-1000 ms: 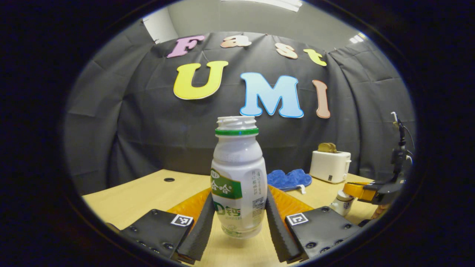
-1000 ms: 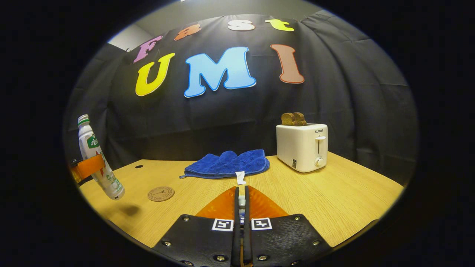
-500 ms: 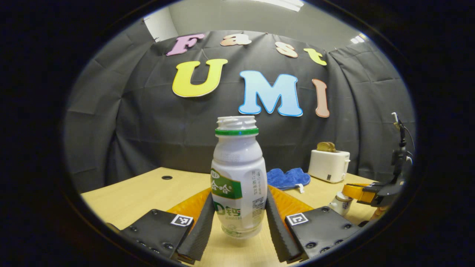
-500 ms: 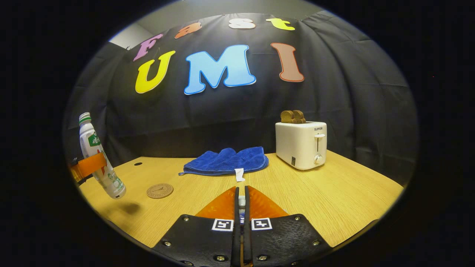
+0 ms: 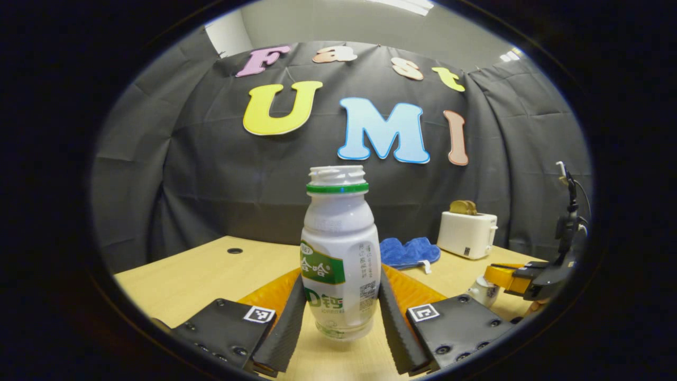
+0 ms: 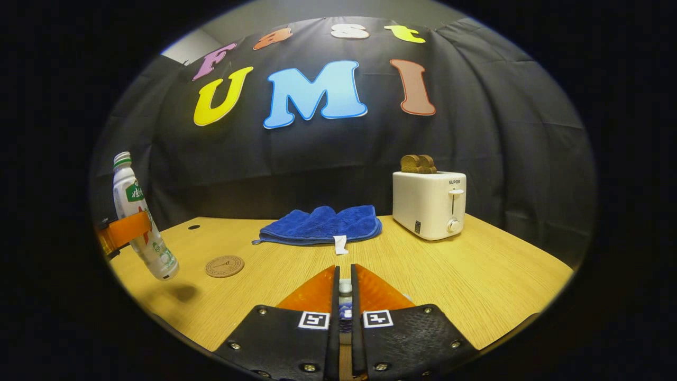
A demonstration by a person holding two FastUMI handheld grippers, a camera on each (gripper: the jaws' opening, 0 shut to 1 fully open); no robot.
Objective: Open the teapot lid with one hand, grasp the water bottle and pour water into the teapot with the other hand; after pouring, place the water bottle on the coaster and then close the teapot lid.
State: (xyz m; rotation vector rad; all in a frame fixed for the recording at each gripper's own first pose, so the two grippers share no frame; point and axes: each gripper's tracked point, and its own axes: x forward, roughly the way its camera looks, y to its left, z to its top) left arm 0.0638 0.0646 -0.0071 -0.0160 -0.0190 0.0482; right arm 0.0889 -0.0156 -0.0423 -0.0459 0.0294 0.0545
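Gripping the water bottle (image 5: 340,254) upright and clear of the table (image 6: 476,275), the left gripper (image 5: 341,312) pinched its body. The right gripper (image 6: 344,301) pinched the teapot lid's knob (image 6: 345,288). The teapot (image 5: 482,290) stood at the right. Pouring seemed next, calling for a tilt over the teapot's mouth.

Staged recording booth in an office-type room: black cloth wall (image 6: 502,159) behind a wooden table (image 6: 476,286), household props such as toaster (image 6: 429,203) and blue towel (image 6: 322,225)
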